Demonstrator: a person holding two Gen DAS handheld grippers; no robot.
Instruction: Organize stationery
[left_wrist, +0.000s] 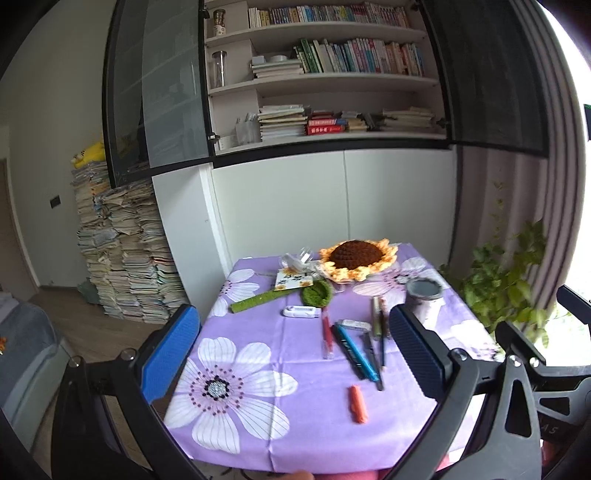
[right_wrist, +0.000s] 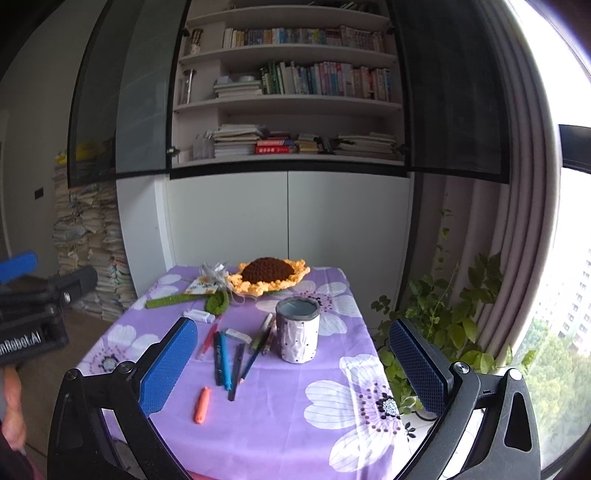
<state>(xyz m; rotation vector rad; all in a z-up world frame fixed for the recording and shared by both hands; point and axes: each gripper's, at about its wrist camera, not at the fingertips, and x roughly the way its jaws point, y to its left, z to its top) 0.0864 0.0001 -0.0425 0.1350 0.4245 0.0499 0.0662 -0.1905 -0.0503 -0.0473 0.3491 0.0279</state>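
Note:
Several pens lie loose mid-table: a blue pen (left_wrist: 357, 349) (right_wrist: 224, 360), a black pen (left_wrist: 345, 349) (right_wrist: 236, 371), a red pen (left_wrist: 327, 336) (right_wrist: 207, 341) and a pencil (right_wrist: 255, 360). An orange utility knife (left_wrist: 358, 403) (right_wrist: 202, 404) lies nearer me. Two white erasers (left_wrist: 301, 312) (right_wrist: 238, 335) lie beside them. A grey-rimmed pen holder (left_wrist: 424, 297) (right_wrist: 297, 329) stands upright, empty. My left gripper (left_wrist: 295, 356) and right gripper (right_wrist: 295, 363) are open, empty, above the near table edge.
A purple flowered tablecloth (left_wrist: 258, 332) (right_wrist: 332, 424) covers the small table. A crochet sunflower (left_wrist: 356, 258) (right_wrist: 269, 277), a green stem (left_wrist: 264, 301) and a card sit at the back. A potted plant (right_wrist: 436, 325) stands right. Paper stacks (left_wrist: 122, 258) stand left.

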